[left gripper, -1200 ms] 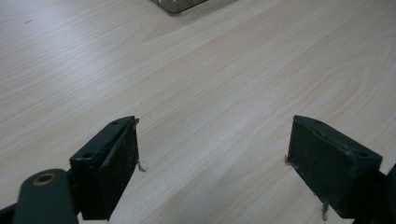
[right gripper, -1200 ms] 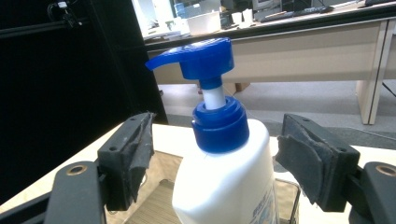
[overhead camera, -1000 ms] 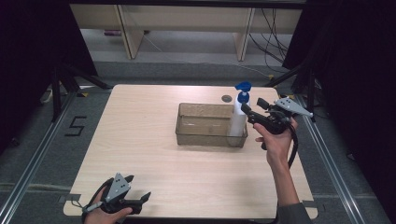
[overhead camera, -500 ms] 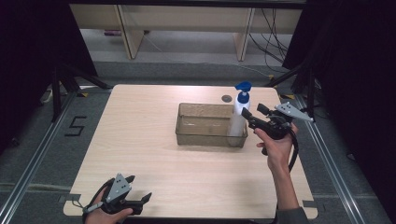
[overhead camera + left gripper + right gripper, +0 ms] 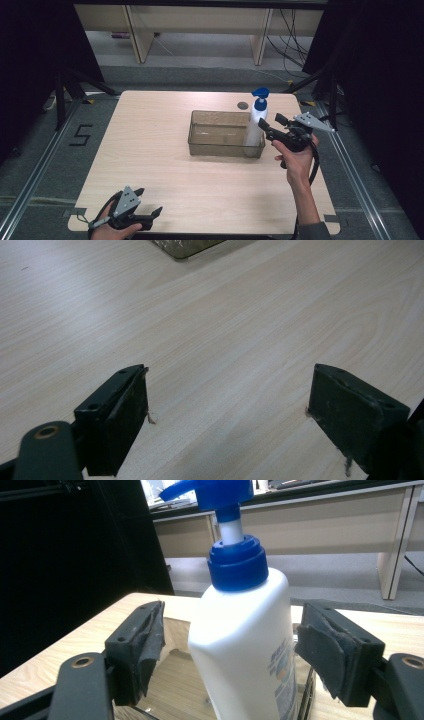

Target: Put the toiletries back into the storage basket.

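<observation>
A clear bin (image 5: 220,134) sat on the tabletop (image 5: 150,150), a little toward the far side of its middle. Inside the bin, at its right end, a white bottle (image 5: 255,125) with a blue pump (image 5: 260,93) stood upright, its top well above the bin's rim.

The right claw (image 5: 267,129) was held by a hand (image 5: 295,159) just right of the bin, pointing at the bottle. In the right gripper view its jaws stood spread on either side of the bottle (image 5: 245,640), with a gap showing between each pad and the bottle's wall, so it gripped nothing. The bin's clear wall (image 5: 172,630) showed below and behind the bottle there.

The left claw (image 5: 150,207) rested well nearer than the bin, by the tabletop's near edge and left of the bin. In the left gripper view its jaws were wide apart over bare wood (image 5: 225,340), holding nothing, and a corner of the bin (image 5: 187,246) showed at the top.

A small dark round mark (image 5: 243,105) lay on the tabletop just beyond the bin.
</observation>
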`<state>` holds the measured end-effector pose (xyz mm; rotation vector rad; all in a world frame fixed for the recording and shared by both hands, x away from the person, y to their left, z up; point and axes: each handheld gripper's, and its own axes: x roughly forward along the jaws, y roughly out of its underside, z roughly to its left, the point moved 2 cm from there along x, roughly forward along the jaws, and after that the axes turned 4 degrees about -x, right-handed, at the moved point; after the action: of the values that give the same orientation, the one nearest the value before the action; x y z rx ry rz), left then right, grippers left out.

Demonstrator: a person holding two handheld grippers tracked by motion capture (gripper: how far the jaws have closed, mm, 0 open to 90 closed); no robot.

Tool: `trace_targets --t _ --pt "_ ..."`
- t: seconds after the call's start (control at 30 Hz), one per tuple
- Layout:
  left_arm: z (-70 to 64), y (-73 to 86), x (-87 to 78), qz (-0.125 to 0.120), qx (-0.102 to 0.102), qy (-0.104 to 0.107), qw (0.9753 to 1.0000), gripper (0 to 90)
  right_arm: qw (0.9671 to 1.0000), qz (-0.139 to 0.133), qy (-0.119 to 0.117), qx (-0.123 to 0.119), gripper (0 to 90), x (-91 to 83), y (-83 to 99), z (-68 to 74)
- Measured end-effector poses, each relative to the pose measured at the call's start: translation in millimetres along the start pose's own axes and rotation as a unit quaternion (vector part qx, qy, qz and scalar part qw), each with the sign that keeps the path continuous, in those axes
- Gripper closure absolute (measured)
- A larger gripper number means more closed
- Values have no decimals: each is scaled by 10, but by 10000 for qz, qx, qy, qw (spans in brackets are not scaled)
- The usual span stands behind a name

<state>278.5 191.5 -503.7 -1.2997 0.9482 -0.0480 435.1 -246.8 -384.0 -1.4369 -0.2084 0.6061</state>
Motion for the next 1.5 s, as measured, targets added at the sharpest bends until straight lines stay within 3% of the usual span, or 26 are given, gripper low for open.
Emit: trace_targets --t 0.13,0.17,0.2,0.23,0.3,0.43,0.47,0.8,1.5 --pt "7 -1 2 20 34 3 10000 156 10000 65 -3 69 273 -19 14 15" --pt "26 0 -6 122 158 -49 9998 156 10000 47 15 -43 273 -18 17 -4" --pt "2 0 5 3 5 16 10000 156 10000 47 15 -43 273 -18 17 -4" --pt "27 -1 -5 120 156 -48 9998 156 10000 30 23 -69 272 -27 19 -4" --pt "28 -1 -6 130 172 -50 9998 156 10000 60 44 -35 271 -35 18 4" --pt "9 -2 3 -15 39 -27 10000 156 9999 39 22 -121 271 -69 14 1" --pt "8 -4 -8 35 51 -30 10000 156 10000 57 -15 47 271 -81 15 25" --pt "12 -7 -8 3 48 -14 10000 156 9999 92 -26 -54 271 -109 69 51" --pt "9 -15 -25 -23 30 -26 10000 156 9997 191 -159 8 274 -131 128 218"
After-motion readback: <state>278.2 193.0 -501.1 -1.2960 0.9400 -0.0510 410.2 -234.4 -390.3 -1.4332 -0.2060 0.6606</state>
